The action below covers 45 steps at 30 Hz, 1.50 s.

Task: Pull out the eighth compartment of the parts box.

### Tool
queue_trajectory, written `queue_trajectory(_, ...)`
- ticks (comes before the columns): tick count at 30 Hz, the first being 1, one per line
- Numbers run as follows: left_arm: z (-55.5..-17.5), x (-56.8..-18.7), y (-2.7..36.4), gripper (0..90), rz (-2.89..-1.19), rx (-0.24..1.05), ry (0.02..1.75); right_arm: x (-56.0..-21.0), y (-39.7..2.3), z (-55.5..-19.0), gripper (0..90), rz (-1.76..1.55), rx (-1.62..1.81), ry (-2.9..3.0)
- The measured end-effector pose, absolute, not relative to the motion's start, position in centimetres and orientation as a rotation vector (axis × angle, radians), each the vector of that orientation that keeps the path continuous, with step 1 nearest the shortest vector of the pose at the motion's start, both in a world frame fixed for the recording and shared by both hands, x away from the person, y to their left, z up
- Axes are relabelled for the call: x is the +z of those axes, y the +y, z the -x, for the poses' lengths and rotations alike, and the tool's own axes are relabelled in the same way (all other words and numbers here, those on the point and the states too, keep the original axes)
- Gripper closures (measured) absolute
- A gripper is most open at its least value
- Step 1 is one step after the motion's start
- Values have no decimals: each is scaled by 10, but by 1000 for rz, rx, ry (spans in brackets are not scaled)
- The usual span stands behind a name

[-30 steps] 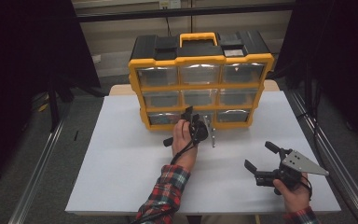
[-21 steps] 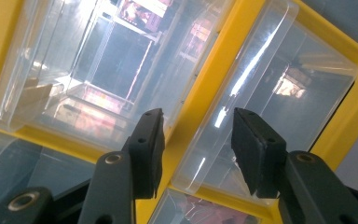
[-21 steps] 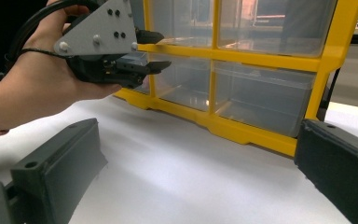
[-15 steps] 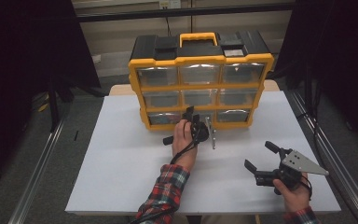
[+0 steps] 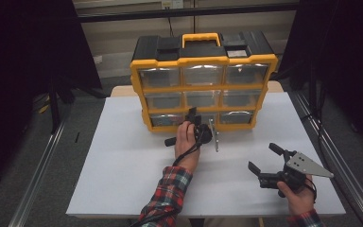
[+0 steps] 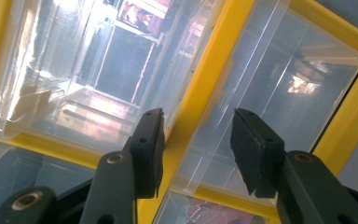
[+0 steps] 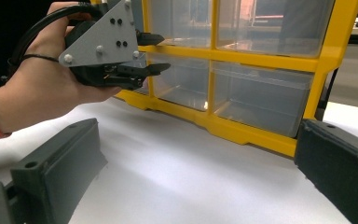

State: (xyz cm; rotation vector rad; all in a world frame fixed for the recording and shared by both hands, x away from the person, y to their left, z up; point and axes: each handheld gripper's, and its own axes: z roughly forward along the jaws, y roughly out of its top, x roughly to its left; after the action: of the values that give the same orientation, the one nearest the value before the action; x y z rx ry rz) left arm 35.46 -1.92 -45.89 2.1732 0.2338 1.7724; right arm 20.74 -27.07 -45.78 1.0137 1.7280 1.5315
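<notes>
A yellow and black organizer [image 5: 203, 89] with three rows of clear drawers stands at the back of the white table [image 5: 123, 165]. My left gripper [image 5: 196, 118] is rolled on its side against the middle drawer of the bottom row [image 5: 201, 118]. Its jaws have just closed a little but still stand apart. In the left gripper view my left gripper [image 6: 198, 114] straddles a yellow rail [image 6: 200, 93] and a drawer's edge, and the pads press on nothing. The right gripper view shows my left gripper [image 7: 164, 52] with one jaw above the other. My right gripper [image 5: 263, 156] rests low at the front right, open and empty, aimed at the organizer [image 7: 242, 53].
The drawers I can see into look empty. White tabletop lies bare between my right gripper [image 7: 198, 123] and the organizer. Metal rails [image 5: 38, 175] run along the floor on both sides of the table, with dark curtains behind them.
</notes>
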Motion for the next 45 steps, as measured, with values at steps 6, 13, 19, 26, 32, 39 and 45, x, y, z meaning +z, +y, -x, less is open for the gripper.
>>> queue_trajectory(6, -349, -462, -19, 620, -2151, 1716, 263, -458, -271, -208, 3, -1006, 1536, 1727)
queue_trajectory(13, -337, -463, -15, 674, -2141, 1682, 238, -458, -271, -207, 2, -1007, 1530, 1725)
queue_trajectory(19, -328, -462, -14, 682, -2154, 1691, 241, -458, -270, -207, 3, -1002, 1526, 1731)
queue_trajectory(26, -320, -461, -12, 681, -2139, 1679, 239, -458, -270, -207, 3, -999, 1531, 1729)
queue_trajectory(32, -313, -462, -11, 681, -2128, 1672, 245, -458, -269, -207, 3, -995, 1528, 1733)
queue_trajectory(39, -306, -463, -9, 682, -2117, 1680, 231, -458, -269, -208, 3, -995, 1524, 1733)
queue_trajectory(45, -300, -465, -9, 681, -2097, 1689, 240, -458, -269, -207, 3, -994, 1522, 1731)
